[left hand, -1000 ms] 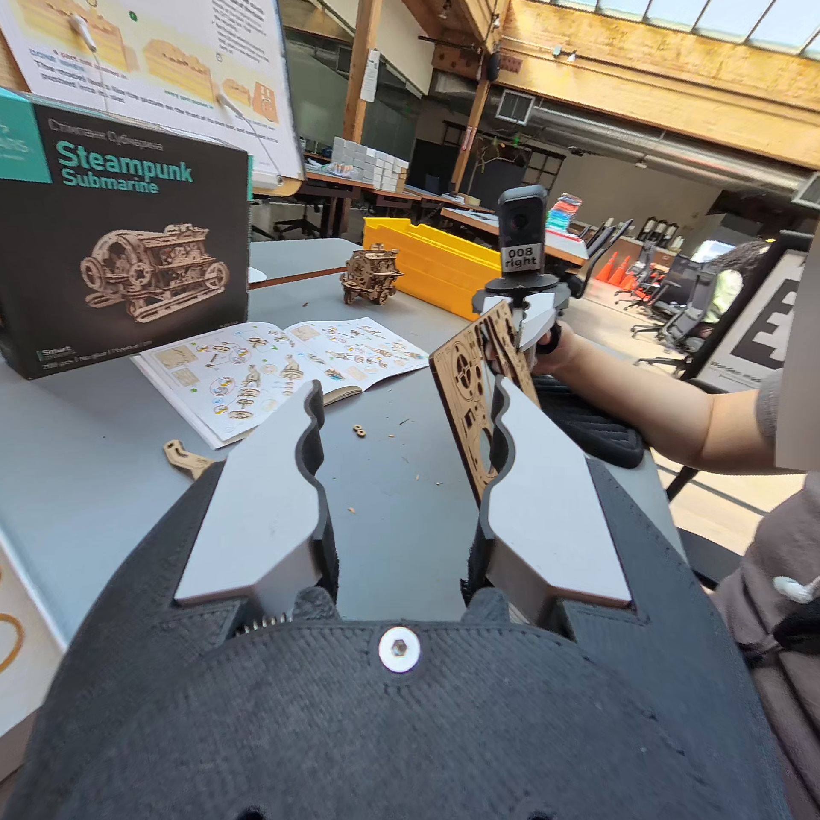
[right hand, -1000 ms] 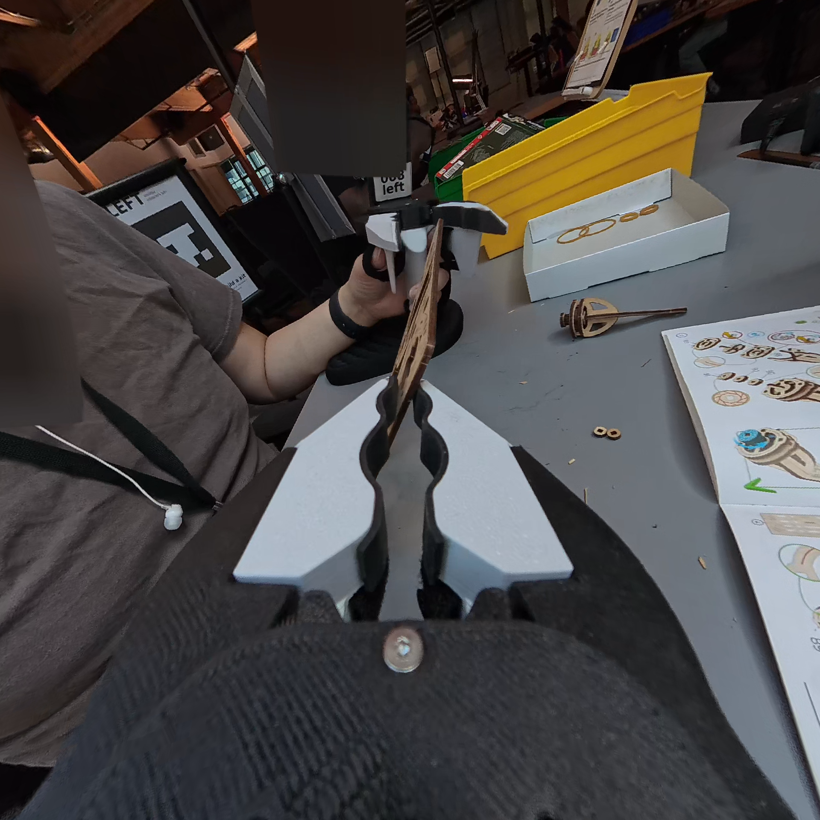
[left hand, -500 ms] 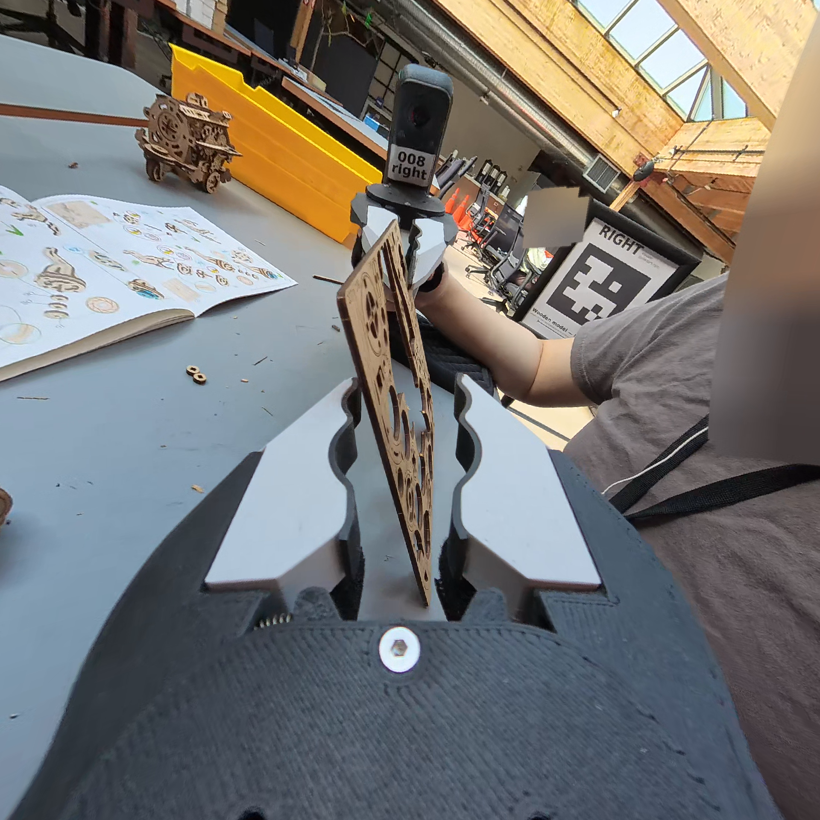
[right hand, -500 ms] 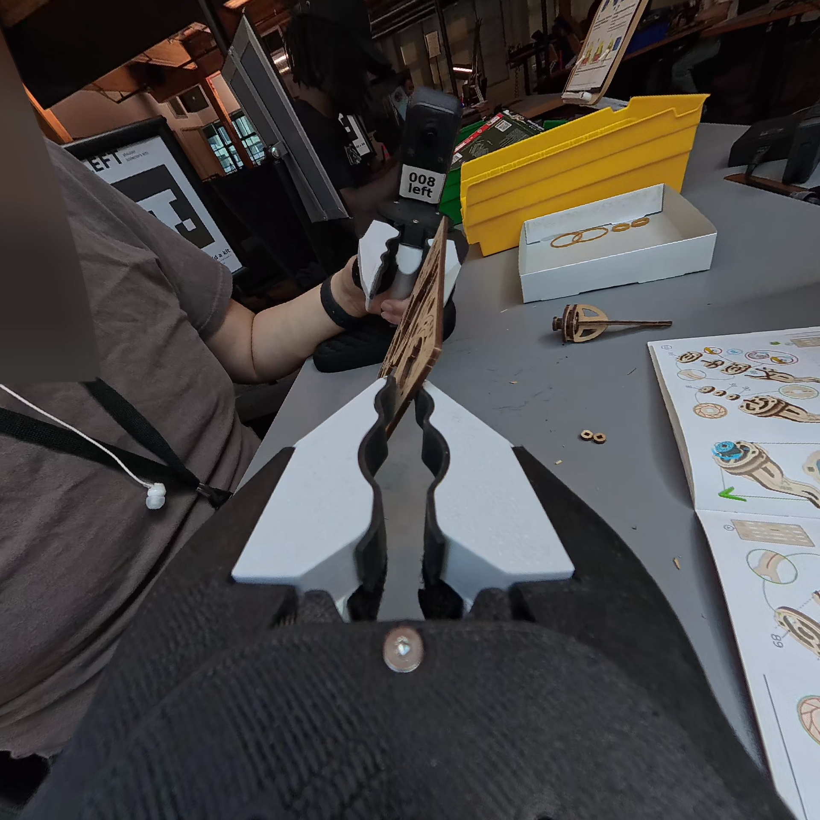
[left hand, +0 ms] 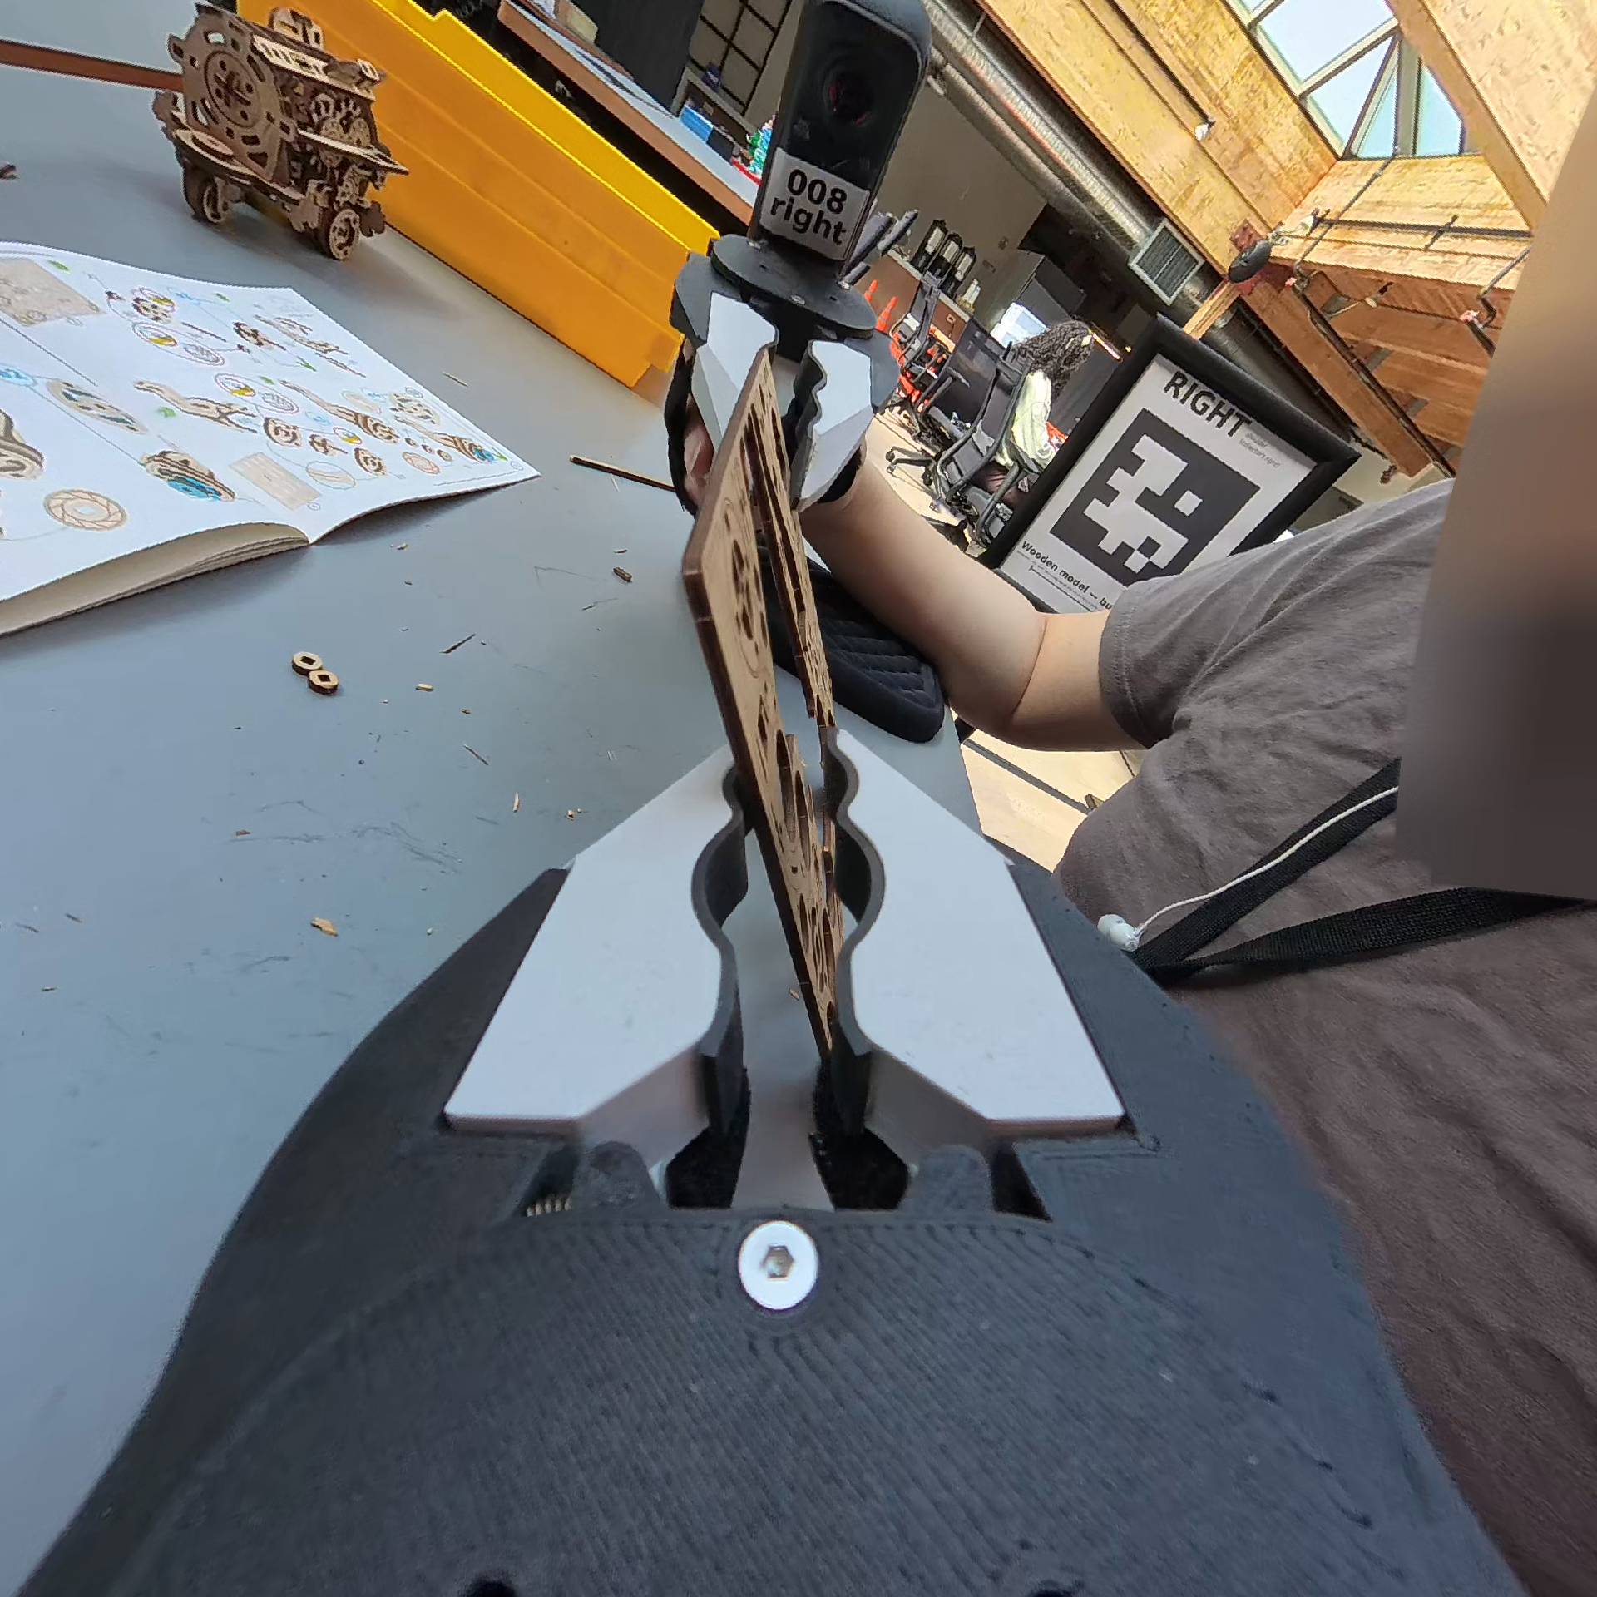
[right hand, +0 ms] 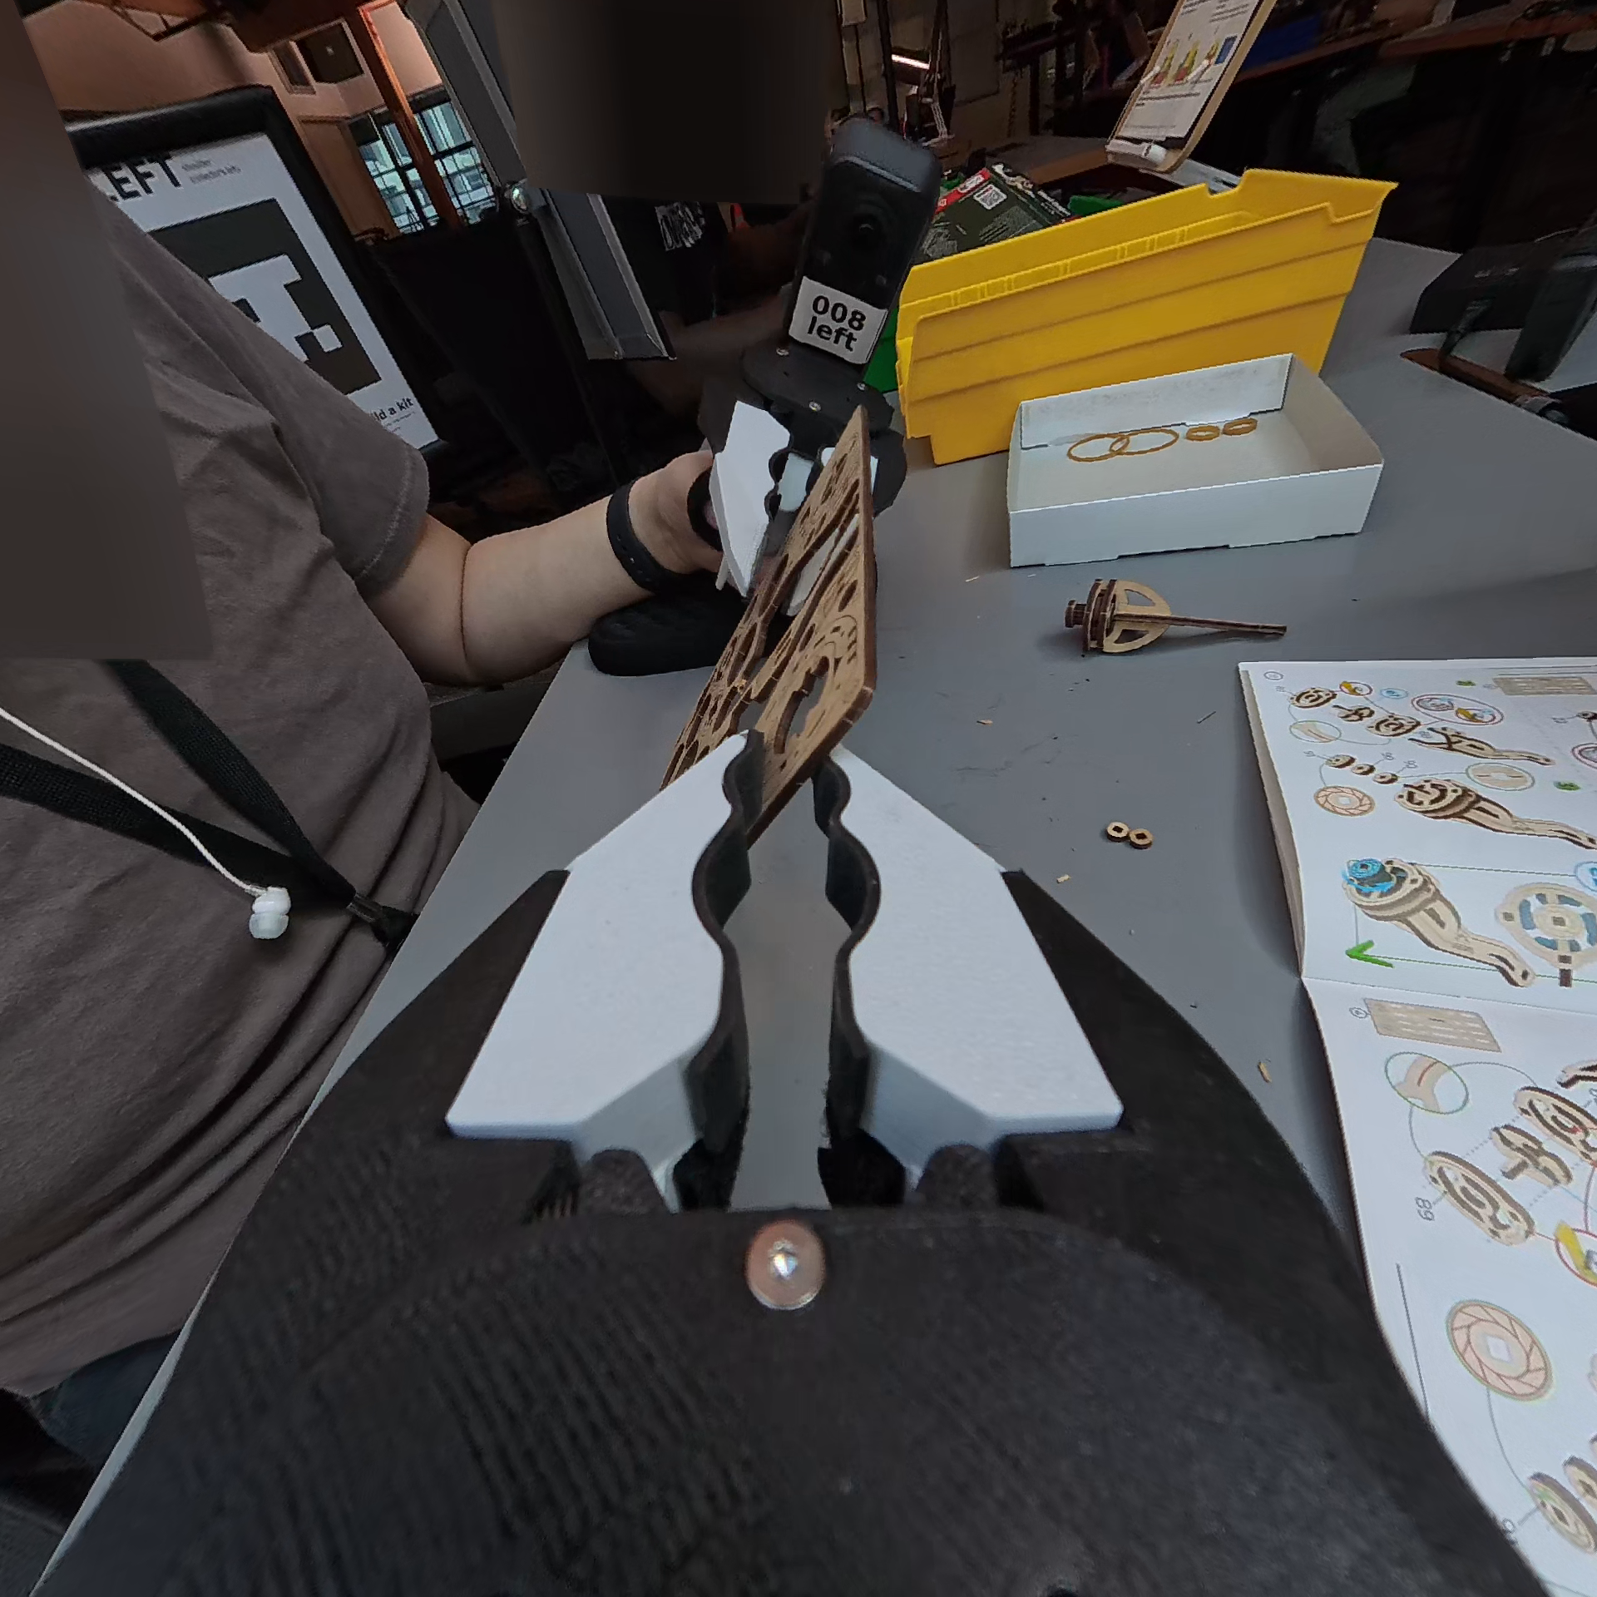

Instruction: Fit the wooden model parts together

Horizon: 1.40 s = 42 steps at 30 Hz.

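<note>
A laser-cut wooden parts sheet [left hand: 760,657] is held on edge above the grey table, between my two grippers. My left gripper [left hand: 785,773] is shut on the near end of the sheet, which runs deep between its fingers. My right gripper [left hand: 778,406] faces it and clamps the far end. In the right wrist view my right gripper [right hand: 782,769] is shut on a lower corner of the sheet [right hand: 804,622], and my left gripper [right hand: 791,497] grips the other end. A small wooden subassembly with a shaft [right hand: 1149,622] lies on the table.
An open instruction booklet [left hand: 216,415] [right hand: 1469,864] lies on the table. Two small wooden washers [left hand: 314,674] [right hand: 1128,834] lie near it. A white box tray [right hand: 1296,510] holds wooden rings, in front of a yellow bin [right hand: 1123,302]. A finished wooden model [left hand: 276,147] stands far left. A black pad [left hand: 873,683] lies at the table edge. Spacing between my two grippers at the tips: around 10 centimeters. The finished wooden model [left hand: 276,147] is closer to my right gripper, around 35 centimeters from its tips; the left tips are 40 centimeters off.
My left gripper has swung round to face the right one, slid onto the sheet and closed on it. The right gripper has kept its hold on the sheet.
</note>
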Each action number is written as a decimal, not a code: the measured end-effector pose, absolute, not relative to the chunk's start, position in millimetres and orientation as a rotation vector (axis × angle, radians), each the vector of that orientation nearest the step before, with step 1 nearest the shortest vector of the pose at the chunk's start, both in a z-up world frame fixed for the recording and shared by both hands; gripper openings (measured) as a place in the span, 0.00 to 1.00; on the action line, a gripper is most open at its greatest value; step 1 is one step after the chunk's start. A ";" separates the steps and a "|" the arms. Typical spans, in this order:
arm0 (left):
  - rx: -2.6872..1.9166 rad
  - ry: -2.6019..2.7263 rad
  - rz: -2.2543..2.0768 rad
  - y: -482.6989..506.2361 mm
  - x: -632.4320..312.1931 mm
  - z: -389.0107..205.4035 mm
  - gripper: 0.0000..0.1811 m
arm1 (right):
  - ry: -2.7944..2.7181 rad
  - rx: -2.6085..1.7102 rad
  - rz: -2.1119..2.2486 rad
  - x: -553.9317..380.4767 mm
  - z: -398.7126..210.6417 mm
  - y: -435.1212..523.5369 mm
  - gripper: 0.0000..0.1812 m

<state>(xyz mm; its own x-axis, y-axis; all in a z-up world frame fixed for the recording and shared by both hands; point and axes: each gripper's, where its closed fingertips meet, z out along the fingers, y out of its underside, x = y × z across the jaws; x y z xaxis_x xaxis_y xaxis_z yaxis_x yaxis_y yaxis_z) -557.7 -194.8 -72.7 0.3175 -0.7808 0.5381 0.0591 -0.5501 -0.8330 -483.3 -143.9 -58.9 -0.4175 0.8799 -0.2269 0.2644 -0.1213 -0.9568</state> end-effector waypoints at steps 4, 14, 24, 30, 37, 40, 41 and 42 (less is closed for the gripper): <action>-1.790 0.648 -1.297 -193.4 -556.9 -74.2 0.01 | -1.643 -1.269 1.579 -482.8 -59.3 -143.3 0.06; -1.792 0.700 -1.280 -198.8 -552.4 -74.6 0.01 | -1.564 -1.371 1.024 -444.5 -63.2 -74.2 0.22; -1.783 0.708 -1.272 -199.5 -551.3 -73.0 0.01 | -1.423 -1.926 0.407 -398.2 -158.0 20.5 0.46; -1.788 0.696 -1.279 -198.5 -550.9 -73.6 0.01 | -1.360 -2.011 0.465 -392.1 -162.7 24.1 0.32; -1.793 0.699 -1.288 -198.9 -548.3 -74.7 0.01 | -1.382 -1.942 0.565 -397.2 -162.8 30.7 0.30; -1.797 0.686 -1.299 -198.3 -548.3 -75.0 0.01 | -1.401 -1.903 0.576 -396.3 -161.2 30.5 0.32; -1.798 0.684 -1.299 -198.0 -548.3 -75.2 0.01 | -1.401 -1.877 0.559 -395.9 -157.6 31.1 0.33; -1.802 0.680 -1.294 -197.4 -548.6 -75.8 0.01 | -1.395 -1.844 0.544 -396.5 -150.6 30.9 0.33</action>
